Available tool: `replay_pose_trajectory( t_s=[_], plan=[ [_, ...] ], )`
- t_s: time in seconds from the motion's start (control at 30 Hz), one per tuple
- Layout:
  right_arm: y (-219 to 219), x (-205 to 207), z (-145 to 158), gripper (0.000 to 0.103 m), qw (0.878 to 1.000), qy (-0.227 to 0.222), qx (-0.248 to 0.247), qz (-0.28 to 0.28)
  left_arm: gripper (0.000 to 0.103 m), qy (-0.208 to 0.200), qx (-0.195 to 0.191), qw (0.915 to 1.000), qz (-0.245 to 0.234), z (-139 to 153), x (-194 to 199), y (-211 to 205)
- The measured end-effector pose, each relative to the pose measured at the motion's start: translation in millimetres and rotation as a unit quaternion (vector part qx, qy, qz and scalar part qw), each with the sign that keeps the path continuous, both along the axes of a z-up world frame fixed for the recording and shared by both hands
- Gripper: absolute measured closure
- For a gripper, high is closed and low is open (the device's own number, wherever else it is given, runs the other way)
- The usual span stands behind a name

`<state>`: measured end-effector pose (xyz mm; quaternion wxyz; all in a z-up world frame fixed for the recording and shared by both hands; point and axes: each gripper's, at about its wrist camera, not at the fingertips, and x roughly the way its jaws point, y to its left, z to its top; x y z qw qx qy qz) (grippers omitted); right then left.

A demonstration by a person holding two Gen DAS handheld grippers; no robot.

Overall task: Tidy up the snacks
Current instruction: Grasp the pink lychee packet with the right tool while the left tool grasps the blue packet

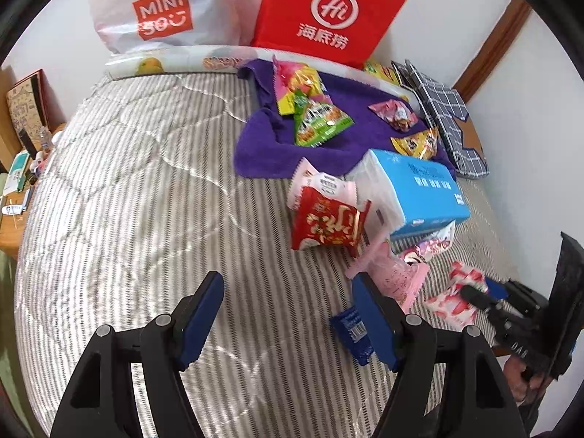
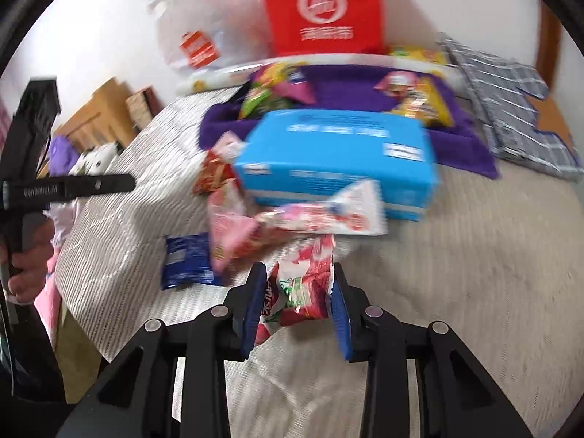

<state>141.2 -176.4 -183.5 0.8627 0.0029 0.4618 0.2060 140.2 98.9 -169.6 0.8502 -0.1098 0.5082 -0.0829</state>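
Snack packets lie scattered on a striped bed cover [image 1: 146, 182]. My left gripper [image 1: 288, 281] hovers open over bare cover, with nothing between its fingers. A small dark blue packet [image 1: 352, 328] and a pink packet [image 1: 396, 277] lie just to its right. In the right wrist view, my right gripper [image 2: 297, 273] is shut on a crumpled red and white snack packet [image 2: 303, 288]. The same packet [image 1: 454, 299] shows at the right of the left wrist view. More snacks, among them a green one [image 1: 317, 120], rest on a purple towel [image 1: 277, 146].
A blue tissue box [image 1: 416, 182] sits beside a red packet [image 1: 325, 224]. A red paper bag [image 1: 328, 11] and a white plastic bag [image 1: 157, 11] lean on the wall behind. Checked cloth [image 1: 452, 116] lies at the far right, a cluttered bedside table [image 1: 18, 182] at the left.
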Motion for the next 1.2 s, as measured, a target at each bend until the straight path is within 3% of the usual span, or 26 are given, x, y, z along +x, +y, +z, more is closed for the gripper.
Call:
replay_pose_trajectory(
  t_s=[0.27,0.33,0.4,0.57,0.83,0.93,1.0,1.2],
  plan=[
    [-53.6,6.0,-19.8,0.060,0.998,0.020,-0.011,-0.057,0.032,0.017,0.009,0.9996,-0.020,-13.0,1.0,-22.4],
    [-57.9,4.2,-20.9,0.053,0.998,0.019,-0.022,-0.056,0.032,0.022,0.009,0.9995,-0.020,-17.0,1.5,-24.6],
    [-60.8,1.9,-22.5,0.034,0.998,0.018,-0.012,-0.052,0.032,0.028,0.011,0.9993,-0.021,-20.8,3.0,-27.4],
    [-45.7,-2.1,-30.5,0.022,1.000,0.005,-0.018,-0.014,0.032,0.030,0.013,0.9990,-0.031,-23.0,2.4,-35.5],
    [-16.3,-8.1,-48.9,0.021,0.995,-0.015,-0.090,0.050,0.032,0.029,0.013,0.9988,-0.038,-24.8,-3.3,-38.8],
    [-19.1,-6.9,-49.5,0.021,0.996,-0.016,-0.077,0.047,0.032,0.030,0.014,0.9987,-0.039,-26.8,-3.1,-39.0],
    [-22.6,-5.1,-48.9,0.031,0.997,-0.022,-0.071,0.033,0.032,0.029,0.014,0.9986,-0.041,-27.3,-4.2,-40.3],
    [-30.5,-7.2,-44.7,0.038,0.998,-0.021,-0.066,0.011,0.032,0.019,0.016,0.9975,-0.067,-27.1,-6.8,-53.7]
  ],
)
